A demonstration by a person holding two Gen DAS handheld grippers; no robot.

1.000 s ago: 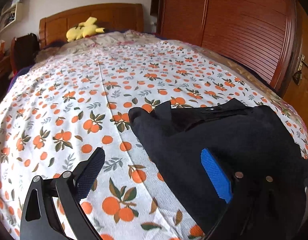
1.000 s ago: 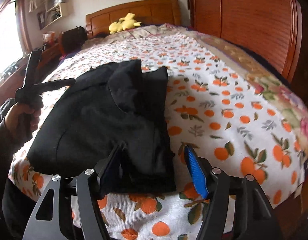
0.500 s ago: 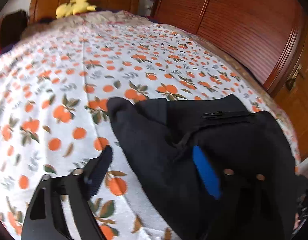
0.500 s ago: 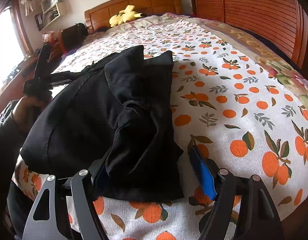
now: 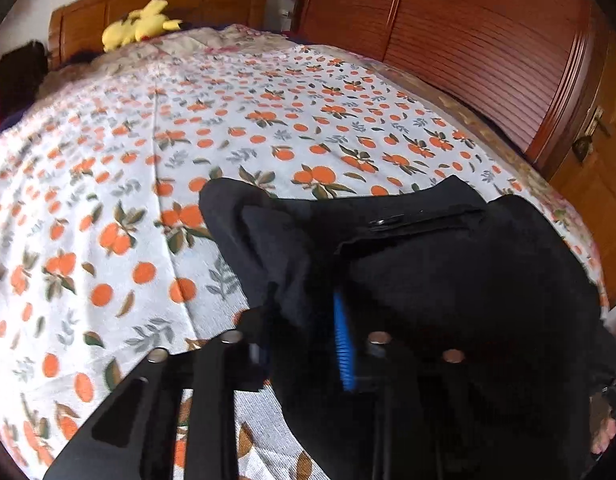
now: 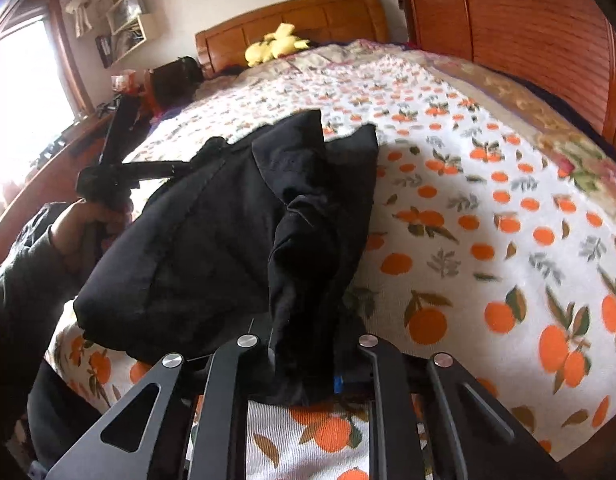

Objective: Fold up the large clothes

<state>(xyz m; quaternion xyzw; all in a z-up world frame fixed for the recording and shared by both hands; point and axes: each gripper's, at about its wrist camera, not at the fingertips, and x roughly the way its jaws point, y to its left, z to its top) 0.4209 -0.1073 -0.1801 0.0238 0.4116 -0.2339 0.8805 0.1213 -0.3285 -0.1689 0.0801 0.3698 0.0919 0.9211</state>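
Both tools closed since earlier frames: left tool [image 5: 304, 332] jaws, wide apart before, now pinch the black garment [image 5: 447, 264] edge; right tool [image 6: 304, 364] jaws also just closed, clamping a bunched fold. Garment pulled up, more gathered.

My left wrist camera sits low and close over the bed's [image 5: 156, 184] foot edge, facing up its length toward the headboard [image 5: 156, 4]. My right wrist camera looks the same way from the foot edge, tilted down. Both share the black garment [image 6: 212, 240], the yellow plush toy [image 6: 276, 44] and the wardrobe [image 5: 467, 40].
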